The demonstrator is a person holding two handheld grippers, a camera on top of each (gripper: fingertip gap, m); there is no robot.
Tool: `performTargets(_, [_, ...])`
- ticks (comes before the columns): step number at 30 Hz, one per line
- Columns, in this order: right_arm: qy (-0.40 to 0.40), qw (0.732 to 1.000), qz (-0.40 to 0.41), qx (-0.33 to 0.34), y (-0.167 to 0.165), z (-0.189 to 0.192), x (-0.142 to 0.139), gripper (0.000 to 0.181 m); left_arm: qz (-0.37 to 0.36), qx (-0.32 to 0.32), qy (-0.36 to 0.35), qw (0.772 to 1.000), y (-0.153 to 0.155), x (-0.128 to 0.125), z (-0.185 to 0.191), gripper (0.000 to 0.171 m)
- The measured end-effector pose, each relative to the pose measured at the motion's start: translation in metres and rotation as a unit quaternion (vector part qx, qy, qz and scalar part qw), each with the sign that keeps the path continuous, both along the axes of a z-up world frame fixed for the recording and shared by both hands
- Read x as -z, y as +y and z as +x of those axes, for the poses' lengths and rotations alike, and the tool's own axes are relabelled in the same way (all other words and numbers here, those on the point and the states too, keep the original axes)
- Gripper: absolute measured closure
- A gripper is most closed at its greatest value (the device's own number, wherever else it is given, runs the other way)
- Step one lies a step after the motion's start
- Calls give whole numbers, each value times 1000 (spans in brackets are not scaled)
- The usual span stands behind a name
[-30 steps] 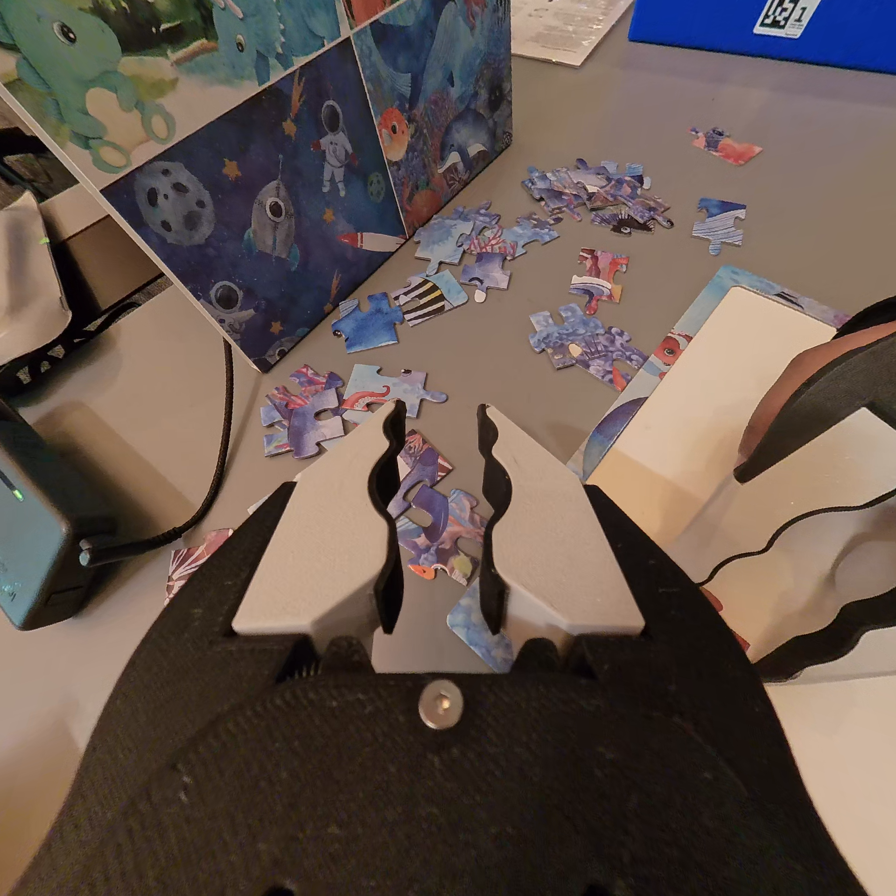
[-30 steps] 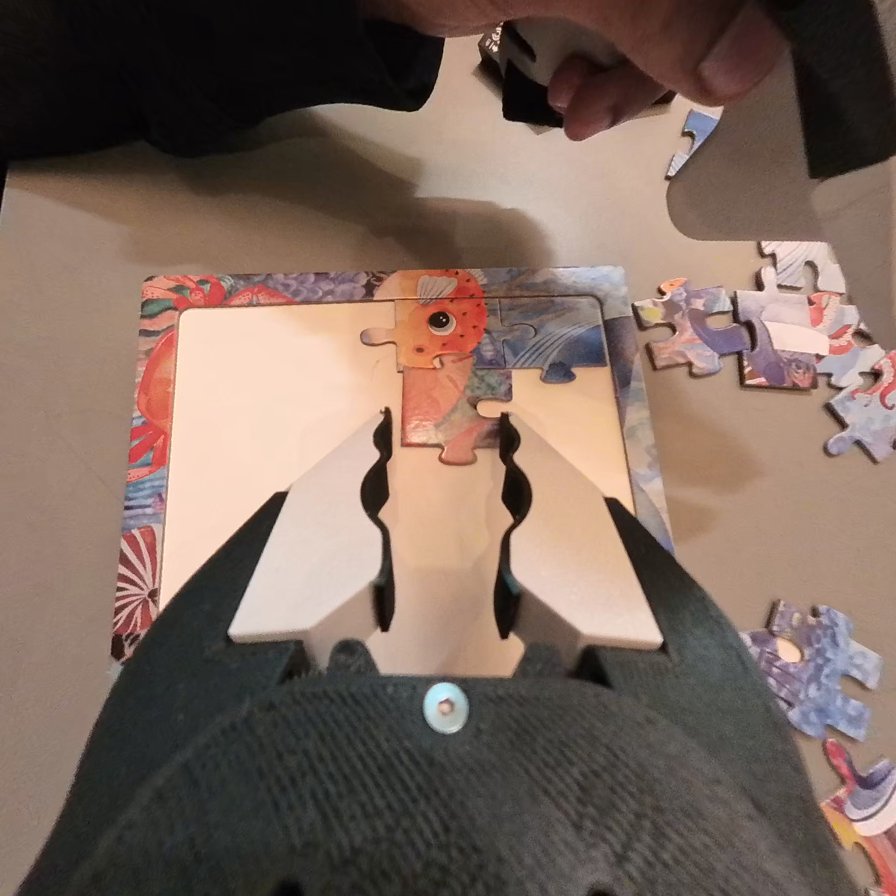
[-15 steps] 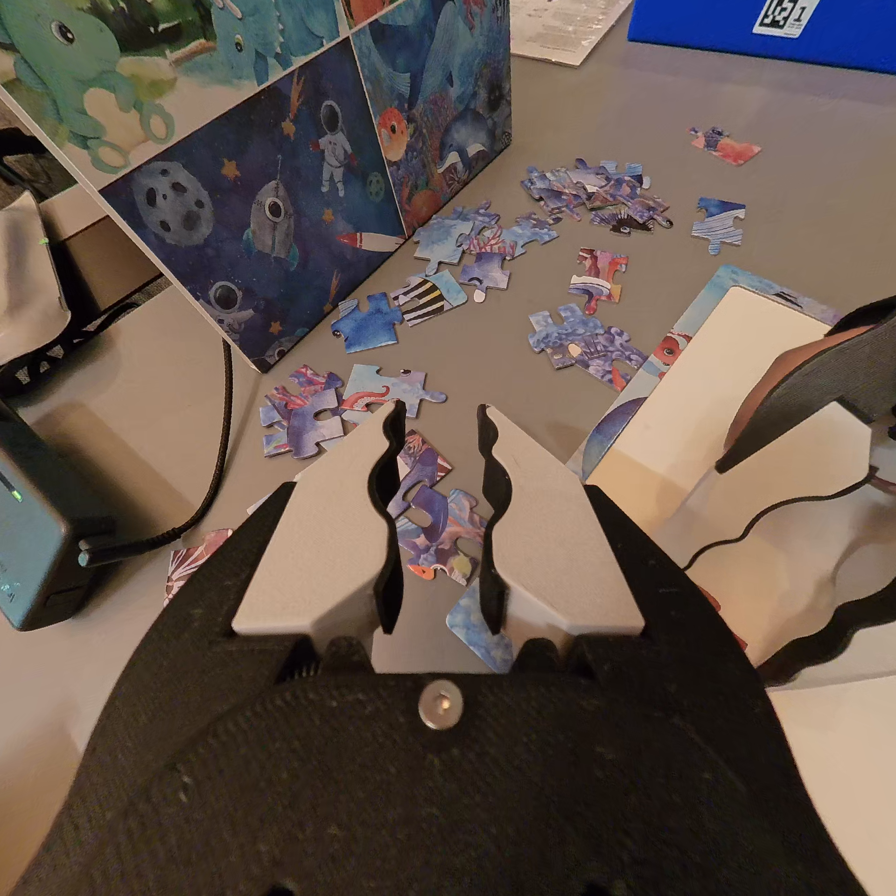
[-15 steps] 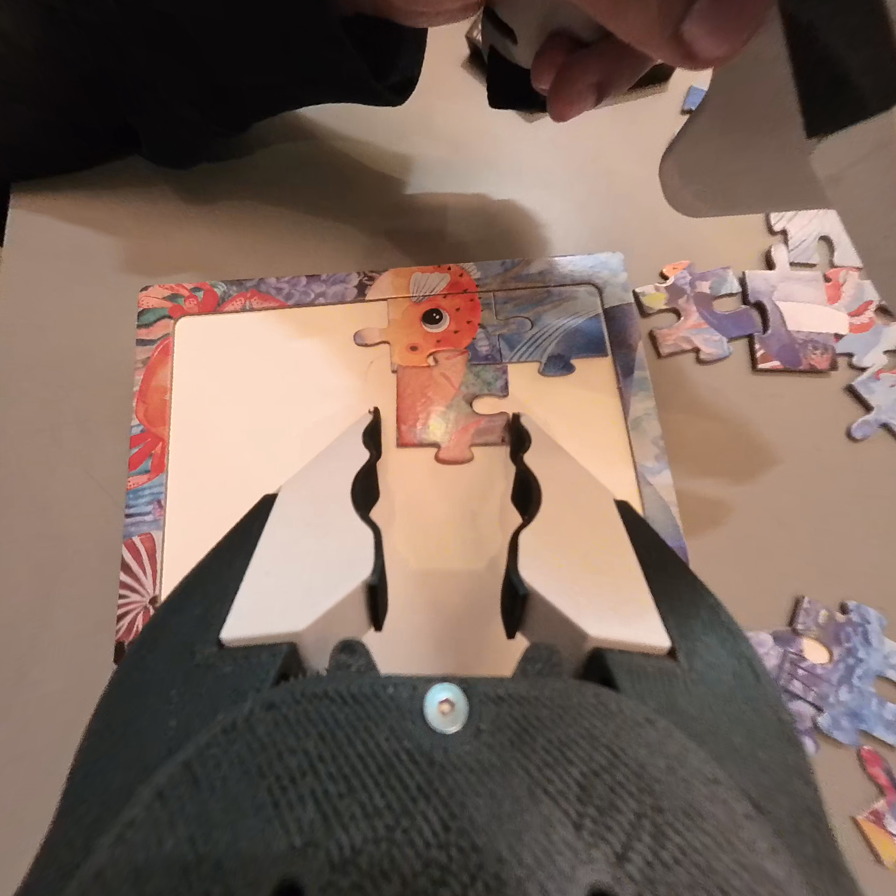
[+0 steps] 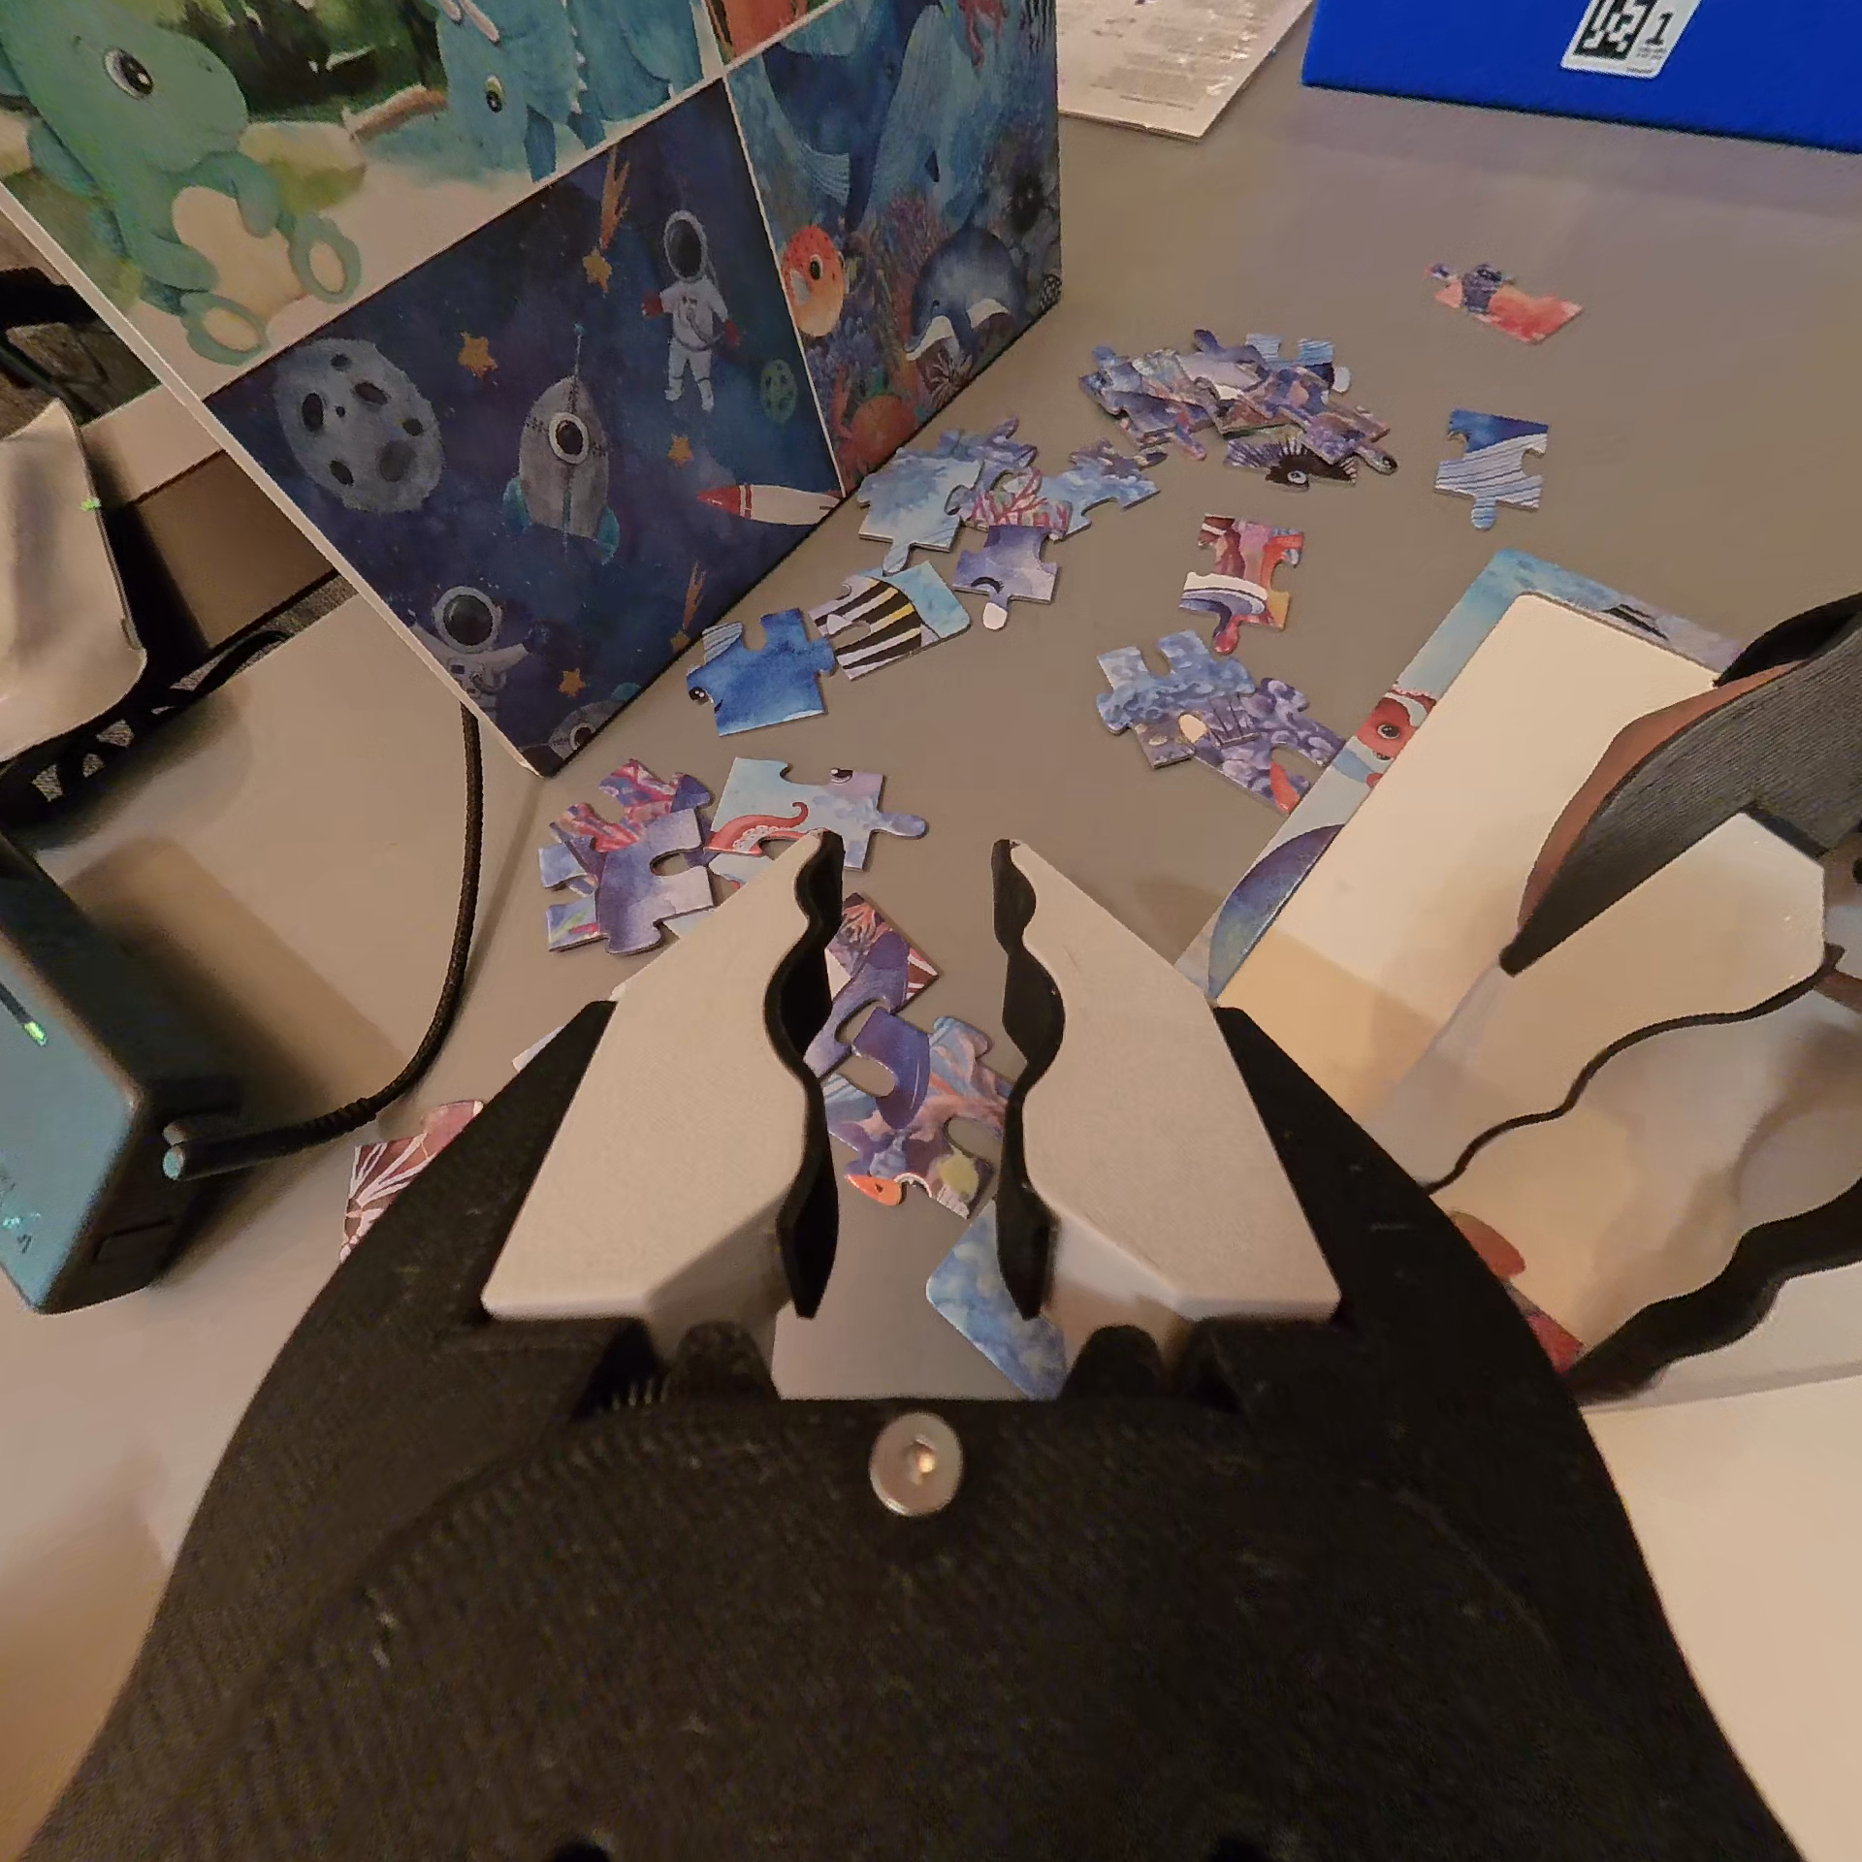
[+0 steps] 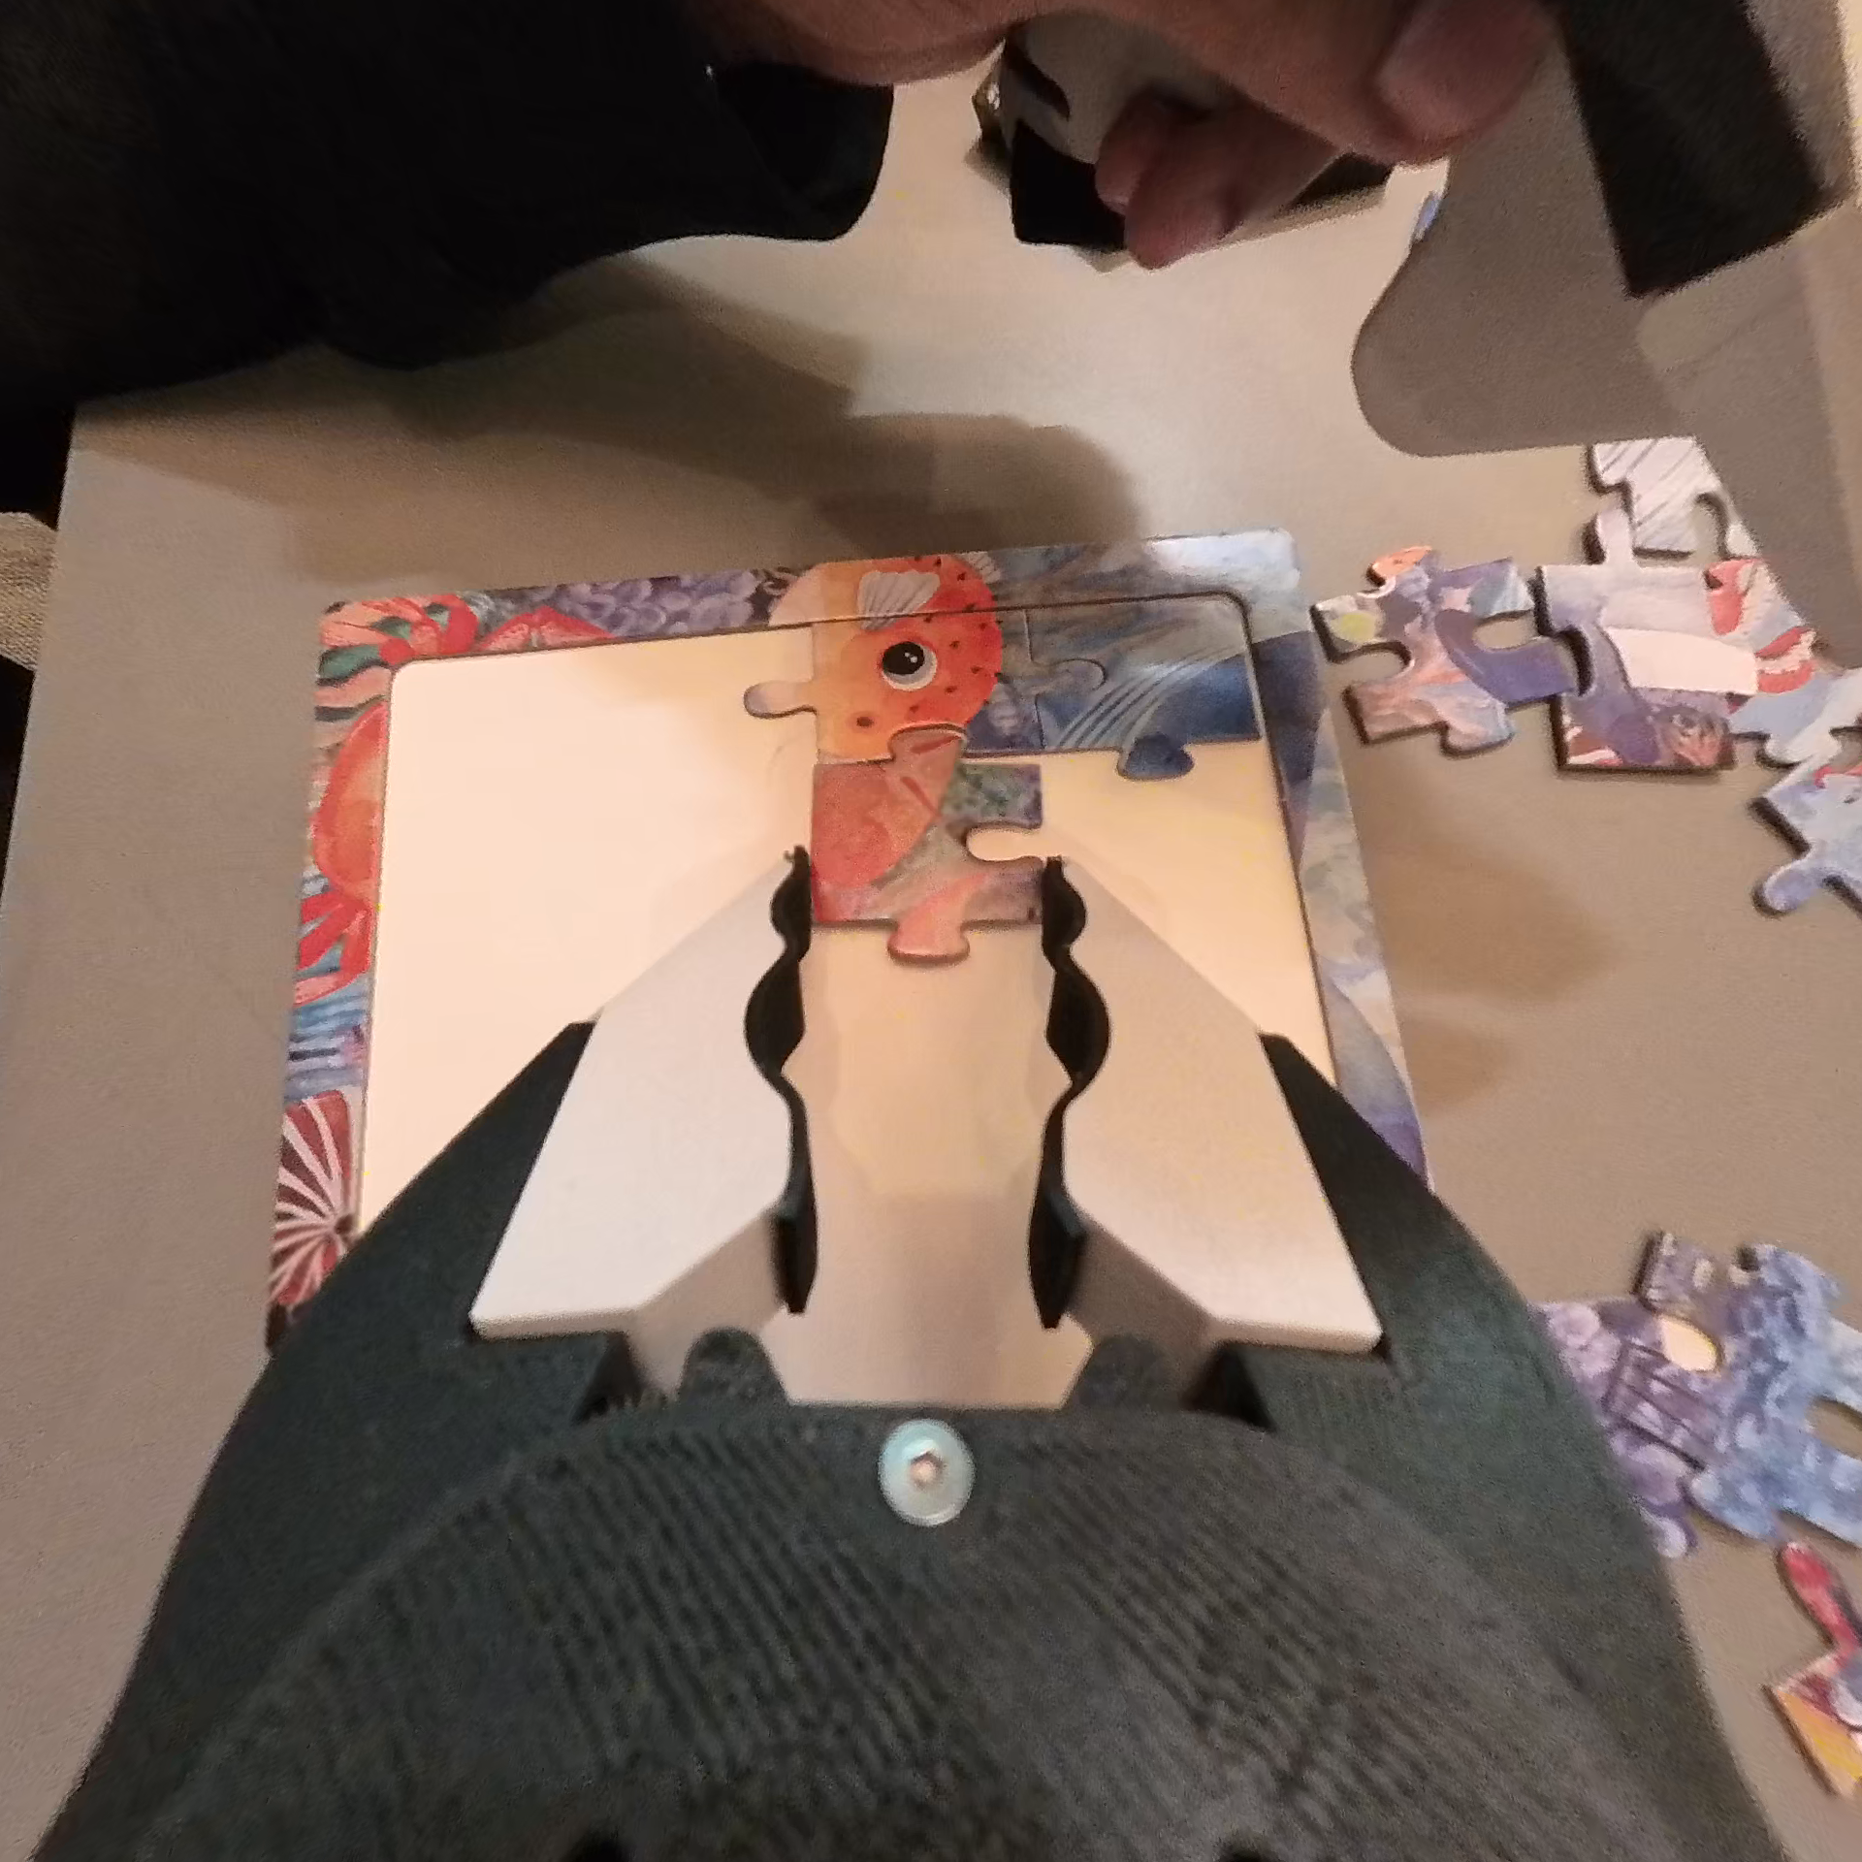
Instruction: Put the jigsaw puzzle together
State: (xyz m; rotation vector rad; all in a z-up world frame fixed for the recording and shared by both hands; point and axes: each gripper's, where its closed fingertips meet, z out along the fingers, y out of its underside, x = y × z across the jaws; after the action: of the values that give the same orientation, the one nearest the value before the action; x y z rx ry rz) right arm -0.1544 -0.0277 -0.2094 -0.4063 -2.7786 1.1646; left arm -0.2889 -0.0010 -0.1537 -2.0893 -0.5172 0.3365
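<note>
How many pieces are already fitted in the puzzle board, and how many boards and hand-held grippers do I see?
Fitted pieces: 3 (orange fish piece, blue piece, reddish piece)
Puzzle board: 1
Hand-held grippers: 2 (left hand-held gripper, right hand-held gripper)
Total: 6

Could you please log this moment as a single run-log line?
left gripper: open, empty, over loose puzzle pieces | right gripper: open, empty, over puzzle tray | placed: three pieces, incl. orange fish piece
</note>
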Motion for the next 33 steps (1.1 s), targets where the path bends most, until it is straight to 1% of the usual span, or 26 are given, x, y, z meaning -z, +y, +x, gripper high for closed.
performTargets(5, [1,1000,-20,-17,-8,8,-9,137,0,-1,0,1000,0,0,0,143])
performTargets(14, [8,999,-12,-29,-9,14,-11,137,-2,-1,1,1000,-1,1,-1,143])
performTargets(23, [10,1000,-1,15,20,-9,-12,137,-1,-4,5,1000,-2,-2,-1,143])
performTargets(27, [7,999,-11,34,33,-18,-16,137,0,-4,5,1000,-2,-2,-2,143])
performTargets(29, [4,999,-19,40,37,-21,-19,145,-1,-4,5,1000,-2,-1,-2,143])
performTargets(33, [7,998,-33,59,48,-30,-27,144,-1,-4,5,1000,-2,-1,-2,143])
